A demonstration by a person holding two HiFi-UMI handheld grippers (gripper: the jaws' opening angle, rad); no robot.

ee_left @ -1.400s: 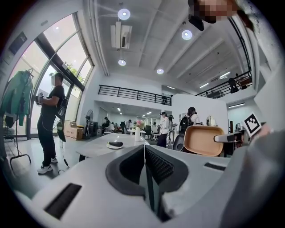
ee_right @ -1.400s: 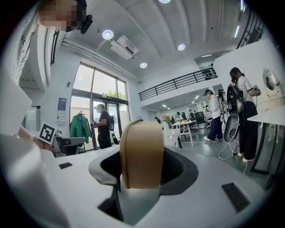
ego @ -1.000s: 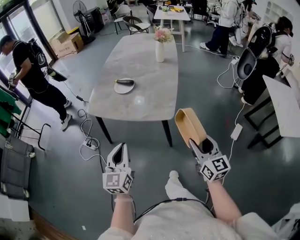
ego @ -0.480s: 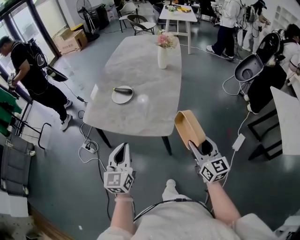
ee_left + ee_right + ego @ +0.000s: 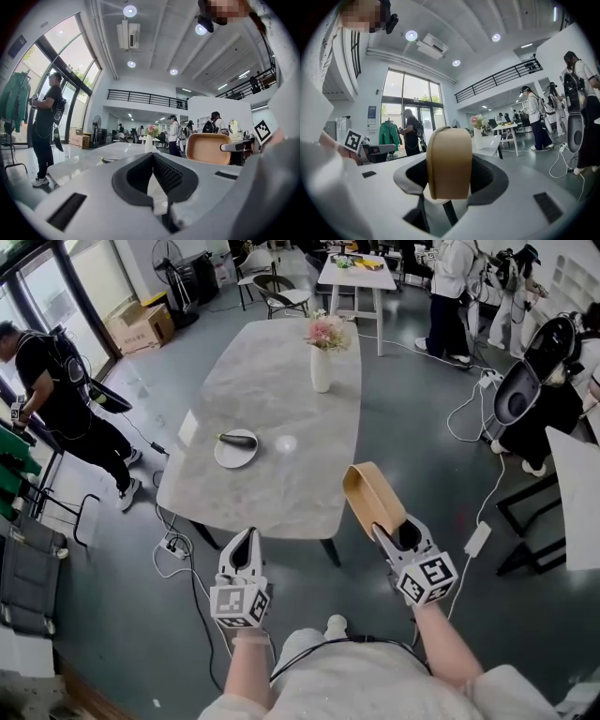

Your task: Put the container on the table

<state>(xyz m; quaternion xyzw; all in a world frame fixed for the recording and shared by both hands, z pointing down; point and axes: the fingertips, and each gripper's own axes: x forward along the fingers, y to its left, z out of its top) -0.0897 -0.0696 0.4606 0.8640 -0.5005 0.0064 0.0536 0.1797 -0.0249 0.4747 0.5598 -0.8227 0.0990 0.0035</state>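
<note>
Container: tan container (image 5: 370,493), edge-up, pinched in right gripper (image 5: 394,531) jaws
Left gripper (image 5: 246,538): jaws together, empty
Surface: marble table (image 5: 281,381), just ahead
Room: grey floor (image 5: 422,427)

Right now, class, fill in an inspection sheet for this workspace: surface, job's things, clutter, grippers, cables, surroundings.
Surface: grey marble table, mostly bare.
Job's things: tan container, not yet on the table, held on edge in the right gripper.
Clutter: white plate bearing a dark vegetable; white vase of flowers.
Grippers: right shut on the container; left gripper shut, nothing between its jaws.
Cables: power strip and cords on the floor by a table leg; white adapter with cable at right.
Surroundings: person in black at left; people beyond the table; cardboard box.
</note>
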